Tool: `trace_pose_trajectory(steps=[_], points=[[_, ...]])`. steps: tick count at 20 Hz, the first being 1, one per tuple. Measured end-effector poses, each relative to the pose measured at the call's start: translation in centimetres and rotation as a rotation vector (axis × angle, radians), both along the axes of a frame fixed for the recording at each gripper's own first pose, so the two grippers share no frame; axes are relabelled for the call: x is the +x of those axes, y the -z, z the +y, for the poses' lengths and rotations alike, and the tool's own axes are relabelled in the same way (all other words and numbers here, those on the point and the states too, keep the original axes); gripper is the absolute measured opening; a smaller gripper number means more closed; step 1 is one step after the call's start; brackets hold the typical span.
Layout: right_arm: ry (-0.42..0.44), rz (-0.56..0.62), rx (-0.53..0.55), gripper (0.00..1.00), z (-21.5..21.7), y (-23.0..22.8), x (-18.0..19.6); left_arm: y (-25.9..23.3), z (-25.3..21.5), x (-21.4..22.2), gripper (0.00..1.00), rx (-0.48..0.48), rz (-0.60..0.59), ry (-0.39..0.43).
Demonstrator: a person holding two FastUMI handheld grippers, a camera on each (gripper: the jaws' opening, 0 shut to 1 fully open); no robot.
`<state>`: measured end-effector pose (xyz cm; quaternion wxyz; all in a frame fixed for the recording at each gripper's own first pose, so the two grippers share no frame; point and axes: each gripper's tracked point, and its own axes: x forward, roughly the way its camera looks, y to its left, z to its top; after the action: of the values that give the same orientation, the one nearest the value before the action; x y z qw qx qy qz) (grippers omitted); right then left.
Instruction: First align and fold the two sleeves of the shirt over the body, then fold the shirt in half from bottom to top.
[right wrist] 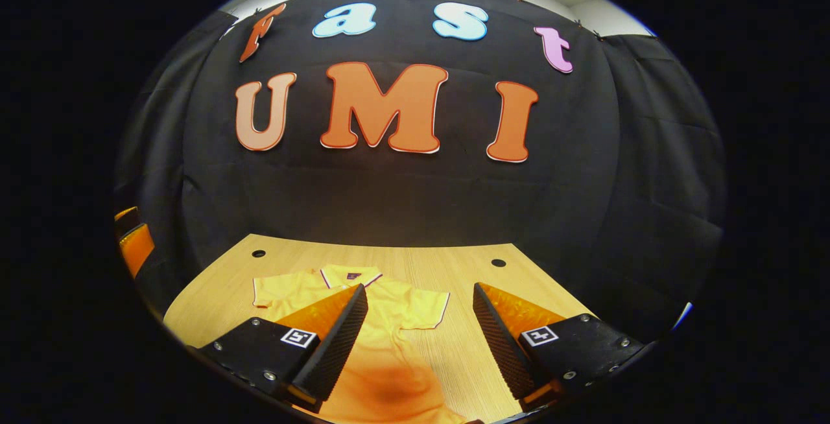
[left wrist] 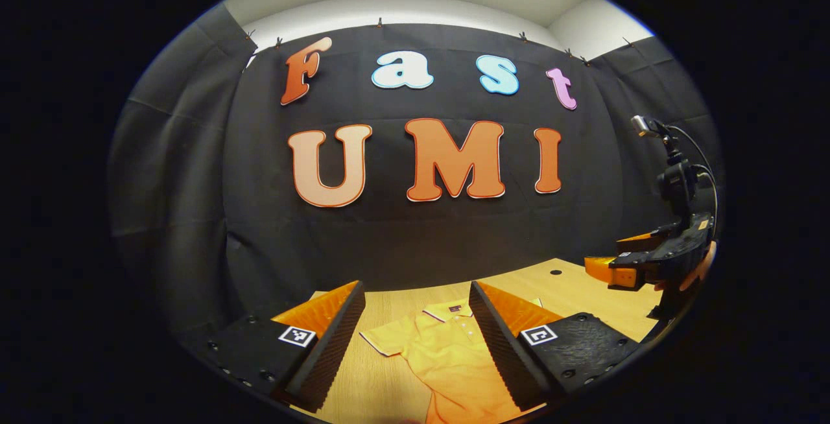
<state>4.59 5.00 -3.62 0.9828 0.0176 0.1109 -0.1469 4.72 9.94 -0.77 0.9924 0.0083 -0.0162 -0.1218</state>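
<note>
A yellow polo shirt (left wrist: pixel 441 353) lies flat on the wooden table (left wrist: pixel 570 288), collar toward the far wall, both short sleeves spread out. In the left gripper view my left gripper (left wrist: pixel 415 340) hangs open above the shirt's left side, with nothing between its fingers. The right gripper (left wrist: pixel 626 268) shows at the far right of that view, held by a hand. In the right gripper view my right gripper (right wrist: pixel 418 340) is open above the shirt (right wrist: pixel 382 320), with the right sleeve (right wrist: pixel 425 310) lying between its fingers. Neither gripper touches the cloth.
The table (right wrist: pixel 467 268) has two small dark holes (right wrist: pixel 258 253) (right wrist: pixel 498 262) near its far edge. Black cloth walls close in the booth behind and at both sides. Bare wood lies to the right of the shirt.
</note>
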Motion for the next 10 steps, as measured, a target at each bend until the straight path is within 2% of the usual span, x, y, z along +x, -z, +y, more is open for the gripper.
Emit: trace_pose_trajectory(steps=[3,7,10], points=[[-0.007,0.042,0.057,0.99,-0.6,1.8,1.7,0.2,0.8,0.8,0.99,-0.008,0.0,-0.023],[-0.025,0.109,0.066,0.99,-2.3,5.1,4.9,-0.4,1.8,2.4,0.99,0.012,-0.013,-0.112],[-0.012,0.214,0.1,0.99,-4.7,8.0,7.7,-0.1,1.4,3.1,0.99,0.019,0.005,-0.151]])
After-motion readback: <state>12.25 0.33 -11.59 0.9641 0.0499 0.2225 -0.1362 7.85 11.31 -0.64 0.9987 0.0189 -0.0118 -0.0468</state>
